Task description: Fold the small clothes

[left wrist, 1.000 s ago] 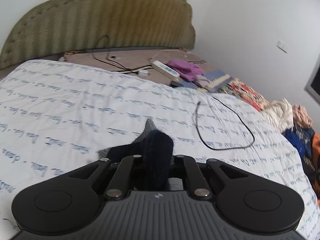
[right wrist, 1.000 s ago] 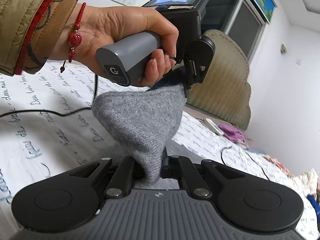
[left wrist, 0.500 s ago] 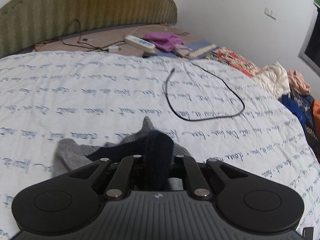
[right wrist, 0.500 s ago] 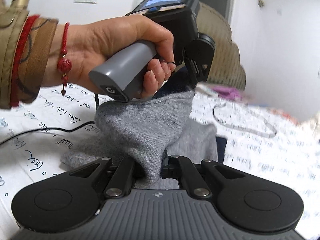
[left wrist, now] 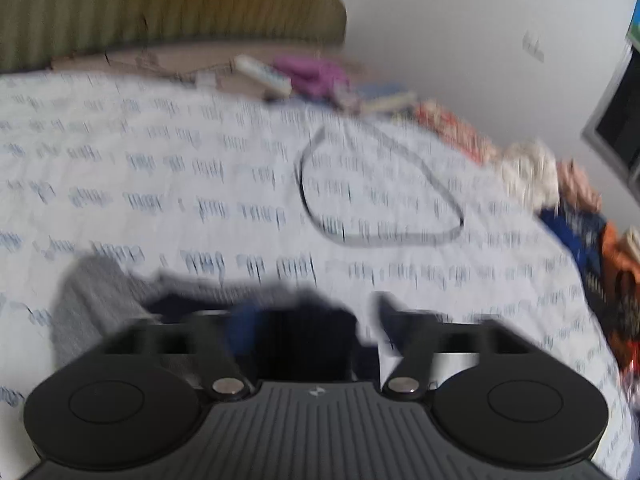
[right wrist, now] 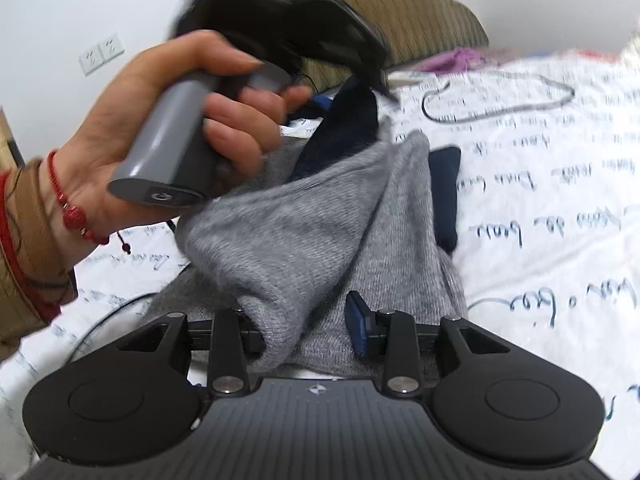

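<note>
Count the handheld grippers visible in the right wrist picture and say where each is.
2. The right gripper fills the bottom foreground, fingers spread at the grey garment; the left gripper, blurred, is in the hand above it.

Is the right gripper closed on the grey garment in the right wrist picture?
No, the right gripper stands open, its fingers apart, and the grey garment lies loose between them.

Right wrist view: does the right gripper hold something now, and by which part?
Nothing is gripped. The right gripper is open. A fold of the grey knit garment hangs loose between its fingers and does not reach the blue pad.
</note>
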